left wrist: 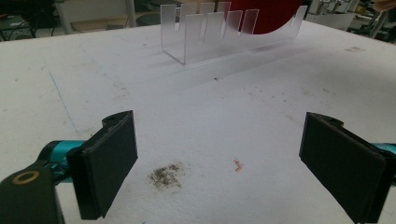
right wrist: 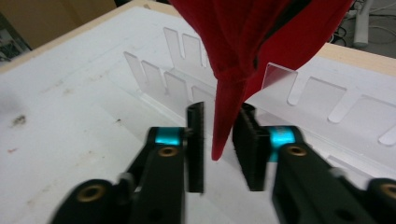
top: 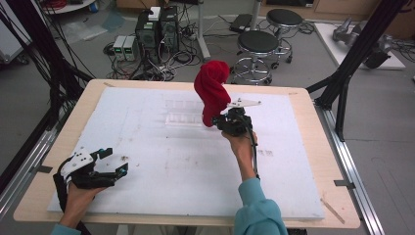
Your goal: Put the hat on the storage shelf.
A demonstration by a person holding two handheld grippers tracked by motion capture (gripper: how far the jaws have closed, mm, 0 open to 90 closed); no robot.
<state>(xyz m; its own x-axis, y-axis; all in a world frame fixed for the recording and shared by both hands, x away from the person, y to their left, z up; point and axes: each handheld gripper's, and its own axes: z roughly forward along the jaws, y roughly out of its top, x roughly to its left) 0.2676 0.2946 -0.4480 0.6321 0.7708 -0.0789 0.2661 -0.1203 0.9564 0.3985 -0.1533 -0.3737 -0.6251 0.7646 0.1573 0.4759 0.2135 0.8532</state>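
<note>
Red cloth, a crumpled fabric piece (top: 211, 90), is pinched at its lower edge between your right gripper's (right wrist: 223, 147) jaws, raised above the clear slotted acrylic rack (left wrist: 219, 35) mid-table. Your left gripper (top: 108, 161) rests near-left, jaws spread, holding nothing.

Layout, one moment:
- White foam board (top: 161, 166) lies on the wooden desk (top: 318, 147), covering all but its rim.
- Clear acrylic slotted rack (top: 183, 117) (left wrist: 224, 37) stands on the board, far-centre.
- Red cloth (top: 211, 88) (right wrist: 252, 37) is up off the board, at the rack's right end, its lower tip between the jaws of the right claw (top: 217, 122) (right wrist: 219, 112).
- Left claw (top: 116, 160) (left wrist: 219, 140) at the board's near-left corner, well apart from the rack.
- On the floor behind the desk: computer towers (top: 156, 29) left, round stools (top: 258, 44) right.
</note>
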